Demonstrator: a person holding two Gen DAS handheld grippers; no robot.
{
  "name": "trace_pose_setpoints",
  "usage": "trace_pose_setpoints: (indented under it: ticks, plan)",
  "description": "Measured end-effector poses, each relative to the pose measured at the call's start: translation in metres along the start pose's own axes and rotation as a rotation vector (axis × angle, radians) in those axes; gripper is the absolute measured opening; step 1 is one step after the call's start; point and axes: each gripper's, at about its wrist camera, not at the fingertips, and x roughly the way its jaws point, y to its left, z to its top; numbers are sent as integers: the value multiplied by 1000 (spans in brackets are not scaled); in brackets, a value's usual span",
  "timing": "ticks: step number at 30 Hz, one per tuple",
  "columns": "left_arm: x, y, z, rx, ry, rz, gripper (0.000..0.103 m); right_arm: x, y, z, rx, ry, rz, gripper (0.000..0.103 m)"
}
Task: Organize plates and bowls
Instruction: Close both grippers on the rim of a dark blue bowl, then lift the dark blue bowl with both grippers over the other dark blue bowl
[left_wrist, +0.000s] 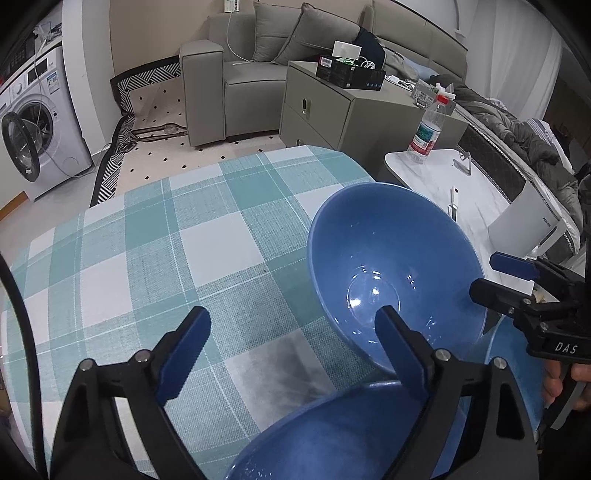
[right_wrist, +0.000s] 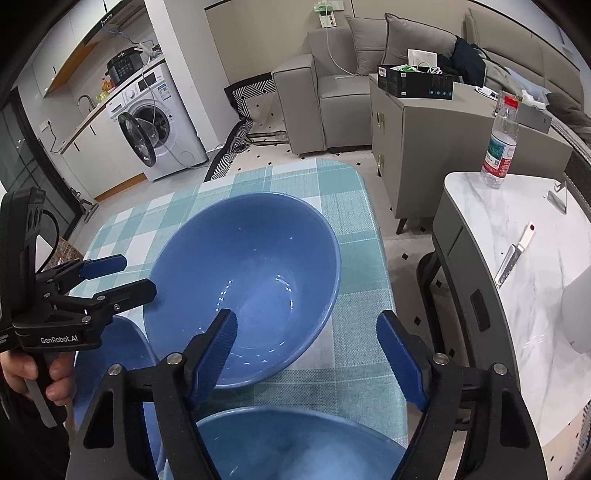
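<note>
Two glossy blue bowls on a checked desk, a gripper over each

The far bowl (right_wrist: 242, 288), deep, round and smooth-glazed with light glinting in its well, sits tilted on the teal-and-white woven cloth of the desk (left_wrist: 155, 258); the near bowl (right_wrist: 295, 446), same blue glaze, lies at the bottom edge of both views, just in front of it. The right gripper (right_wrist: 306, 354) has its ribbed blue fingers (right_wrist: 216, 352) spread and released, one inside the far bowl's rim, one outside, not pressing. The left gripper (left_wrist: 295, 350) is likewise released, one finger over the far bowl, one over the cloth. No earlier view, so nothing between either pair is gripped. A hand (right_wrist: 33, 373) holds the left gripper's black handle. Beside the desk stands a white marble-look table (right_wrist: 517, 258) bearing a clear plastic bottle (right_wrist: 500, 144)
</note>
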Motion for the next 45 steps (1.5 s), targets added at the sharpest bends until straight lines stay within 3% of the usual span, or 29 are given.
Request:
trace_pose_setpoints:
  ticks: [2,4,6,13,22,45]
  plan:
    - [2,0,1,-4,1,-5,89,2,2,0,-8,3,5,75]
    - [4,0,2,-7,10,-10,73,5,3,0,-17,8,6,70]
    - [7,0,2,-10,22,-15,70,7,5,1,-25,13,5,67]
    - [13,-5,0,8,33,-47,45,17,7,-1,-44,30,0,50]
    - [11,-16,1,41,32,-73,23,19,7,-3,-61,31,-6,34]
    - [-3,-24,3,60,-37,-62,20,2,16,-6,-90,-25,-47,30]
